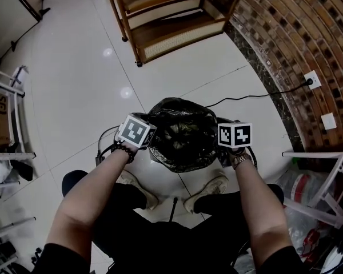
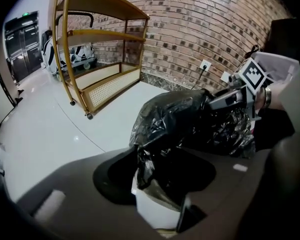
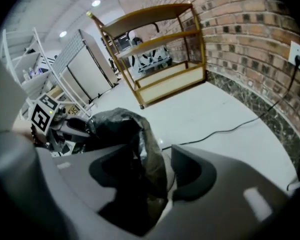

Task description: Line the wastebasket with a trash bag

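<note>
White tiled floor (image 1: 74, 84) with wastebasket (image 2: 157, 211), wooden shelf (image 1: 171, 16), black cable (image 1: 246, 97)

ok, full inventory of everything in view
white plastic wastebasket: 1, white, on the floor ahead
black plastic trash bag: 1, black, draped over the wastebasket
red-brown brick wall: 1, red-brown, right side
wooden shelf unit on castors: 1, brown, beside the brick wall
white wall socket: 1, white, on the brick wall
black cable: 1, black, plugged into the socket
white metal racks: 2, white, far left and far right
light shoes: 2, pale, below the bag
left tool: 1, grey, jaws apart, bag edge between
right tool: 1, grey, jaws apart, bag fold between
</note>
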`<action>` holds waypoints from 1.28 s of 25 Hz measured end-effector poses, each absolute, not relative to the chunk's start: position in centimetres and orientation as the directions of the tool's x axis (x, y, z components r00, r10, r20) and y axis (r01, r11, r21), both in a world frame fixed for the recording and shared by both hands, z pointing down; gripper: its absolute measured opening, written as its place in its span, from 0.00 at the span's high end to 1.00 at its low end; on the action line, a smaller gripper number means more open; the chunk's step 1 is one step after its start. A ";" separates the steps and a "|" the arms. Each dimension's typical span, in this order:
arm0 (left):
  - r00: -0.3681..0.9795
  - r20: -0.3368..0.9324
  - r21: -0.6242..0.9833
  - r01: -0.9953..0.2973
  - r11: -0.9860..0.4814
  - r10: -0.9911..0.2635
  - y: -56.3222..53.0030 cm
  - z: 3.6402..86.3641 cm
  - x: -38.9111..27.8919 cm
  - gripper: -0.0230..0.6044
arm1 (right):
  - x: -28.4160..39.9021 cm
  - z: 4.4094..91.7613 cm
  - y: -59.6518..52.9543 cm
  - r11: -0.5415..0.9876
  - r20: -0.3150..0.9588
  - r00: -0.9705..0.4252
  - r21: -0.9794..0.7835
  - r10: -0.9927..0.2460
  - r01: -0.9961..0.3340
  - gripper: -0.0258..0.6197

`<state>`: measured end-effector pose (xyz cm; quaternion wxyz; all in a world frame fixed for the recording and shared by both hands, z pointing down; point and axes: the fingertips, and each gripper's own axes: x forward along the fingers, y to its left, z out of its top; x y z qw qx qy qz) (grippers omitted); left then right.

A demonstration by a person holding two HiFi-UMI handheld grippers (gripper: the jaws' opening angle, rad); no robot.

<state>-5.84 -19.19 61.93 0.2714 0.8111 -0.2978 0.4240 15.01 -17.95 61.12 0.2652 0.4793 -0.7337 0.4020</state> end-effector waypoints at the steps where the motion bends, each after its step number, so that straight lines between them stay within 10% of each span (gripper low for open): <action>1: 0.470 0.846 0.197 -0.714 -0.672 -0.252 -19.5 62.1 -5.7 0.61 | 15.3 60.9 -18.3 0.204 0.765 -0.399 -0.343 -0.505 -0.917 0.58; 20: 0.511 0.815 0.190 -0.681 -0.707 -0.274 -20.0 59.8 -5.9 0.57 | 18.1 57.8 -17.1 0.266 0.718 -0.487 -0.408 -0.497 -0.873 0.57; 32: 0.534 0.773 0.036 -0.576 -0.817 -0.343 -20.8 56.3 -3.8 0.54 | 16.2 55.3 -18.9 0.412 0.596 -0.649 -0.501 -0.473 -0.761 0.29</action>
